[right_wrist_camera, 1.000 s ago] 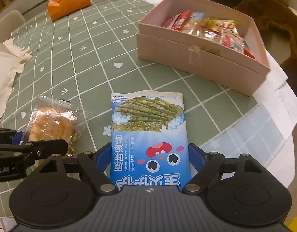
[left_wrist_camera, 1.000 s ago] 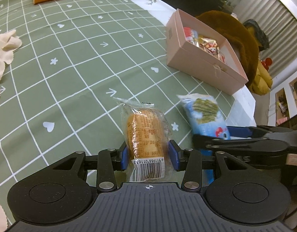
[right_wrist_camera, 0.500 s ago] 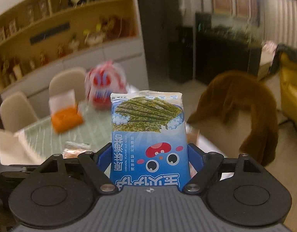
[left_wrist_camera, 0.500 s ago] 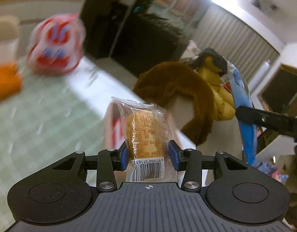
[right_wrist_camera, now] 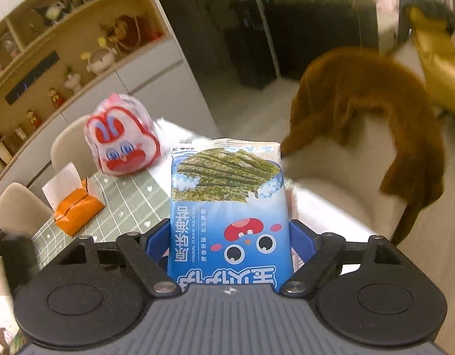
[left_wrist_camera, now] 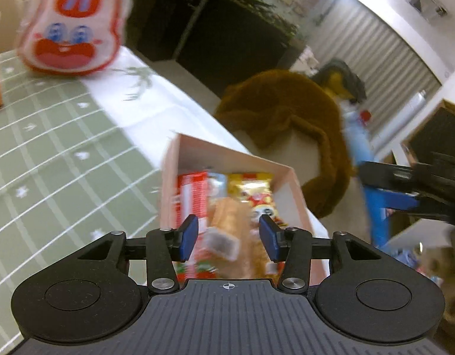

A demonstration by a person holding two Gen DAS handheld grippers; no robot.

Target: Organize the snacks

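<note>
Left gripper [left_wrist_camera: 227, 238] over pink box [left_wrist_camera: 227, 155], fingers opening, bread packet [left_wrist_camera: 227, 224] dropping loose between them into box; right gripper [right_wrist_camera: 230, 247] fingers clamped on seaweed snack packet [right_wrist_camera: 228, 207], aloft short of box; risk: bread packet landing on rim, tipping out.

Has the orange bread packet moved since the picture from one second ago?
Yes. It lay on the green tablecloth beside the pink box; now it is falling, blurred, into that box between the opening left gripper pads, no longer pressed.
</note>
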